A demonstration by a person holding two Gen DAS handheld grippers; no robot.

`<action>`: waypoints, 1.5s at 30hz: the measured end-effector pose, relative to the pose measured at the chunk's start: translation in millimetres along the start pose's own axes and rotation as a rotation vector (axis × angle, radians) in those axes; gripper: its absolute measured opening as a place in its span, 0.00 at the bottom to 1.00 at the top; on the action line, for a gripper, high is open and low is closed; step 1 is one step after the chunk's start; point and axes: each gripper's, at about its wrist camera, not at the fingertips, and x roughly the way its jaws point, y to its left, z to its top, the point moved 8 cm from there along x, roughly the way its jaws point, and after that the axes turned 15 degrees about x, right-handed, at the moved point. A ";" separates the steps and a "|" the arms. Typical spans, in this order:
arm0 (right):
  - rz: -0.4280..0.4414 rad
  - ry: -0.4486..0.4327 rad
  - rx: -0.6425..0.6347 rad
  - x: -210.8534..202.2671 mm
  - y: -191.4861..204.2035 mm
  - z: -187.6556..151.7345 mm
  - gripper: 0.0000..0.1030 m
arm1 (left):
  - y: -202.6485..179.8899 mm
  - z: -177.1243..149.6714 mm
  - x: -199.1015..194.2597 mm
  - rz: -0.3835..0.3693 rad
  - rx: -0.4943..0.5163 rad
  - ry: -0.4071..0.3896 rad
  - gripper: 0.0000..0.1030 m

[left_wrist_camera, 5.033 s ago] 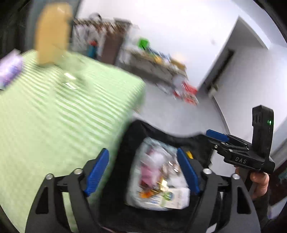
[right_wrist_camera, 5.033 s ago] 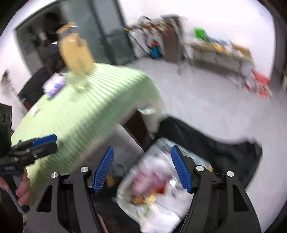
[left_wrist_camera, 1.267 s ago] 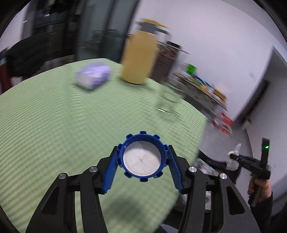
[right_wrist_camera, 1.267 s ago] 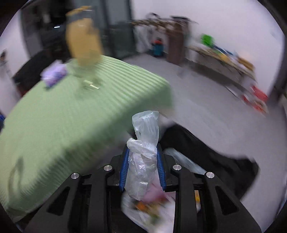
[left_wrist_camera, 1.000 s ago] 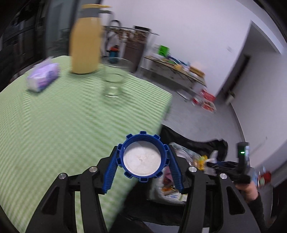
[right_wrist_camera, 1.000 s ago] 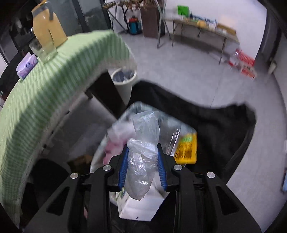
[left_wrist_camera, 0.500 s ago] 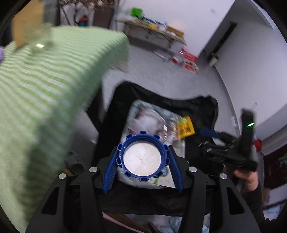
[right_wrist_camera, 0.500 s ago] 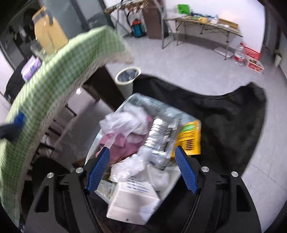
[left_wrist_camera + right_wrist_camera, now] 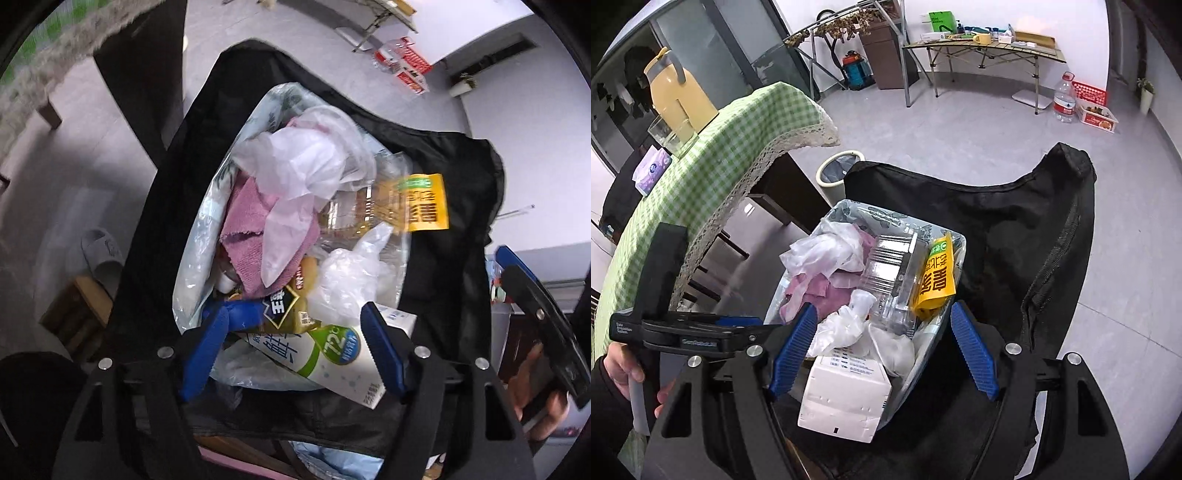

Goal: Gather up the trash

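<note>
Left claw [image 9: 291, 347] opening above the trash bag [image 9: 199, 258], nothing pressed between its pads; blue lid [image 9: 240, 314] half buried just beside the left pad, mostly hidden under wrappers. Right claw [image 9: 882, 347] spread wide and empty over the same heap, milk carton [image 9: 846, 398] below. Bag's lower edge cut off by both claws. Table [image 9: 713, 173] near, at left.

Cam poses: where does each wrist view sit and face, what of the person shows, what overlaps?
Left wrist: on the left tongs, opening, steeply down over the trash bag; right hand at the right edge.
Right wrist: on the open right tongs, down and outward; left hand at the left edge.
Shared: trash bag, yellow wrapper, pink cloth.
</note>
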 end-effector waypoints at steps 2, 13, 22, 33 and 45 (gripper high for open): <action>-0.006 -0.006 -0.003 -0.6 2.5 1.8 0.70 | 0.2 2.9 -7.5 0.035 0.019 -0.016 0.73; -0.033 -0.164 -0.090 -43.8 55.0 34.4 0.70 | -3.3 9.8 -159.5 0.125 0.087 -0.376 0.77; 0.037 -0.327 -0.285 -84.6 202.0 46.4 0.75 | 68.6 -47.3 -334.0 0.437 -0.027 -0.713 0.88; 0.212 -0.436 -0.435 -99.5 397.7 0.9 0.80 | 176.9 -189.4 -489.9 0.859 -0.178 -0.903 0.93; 0.379 -0.405 -0.572 -88.5 558.8 -78.0 0.80 | 277.1 -329.3 -566.8 1.022 -0.421 -0.968 0.93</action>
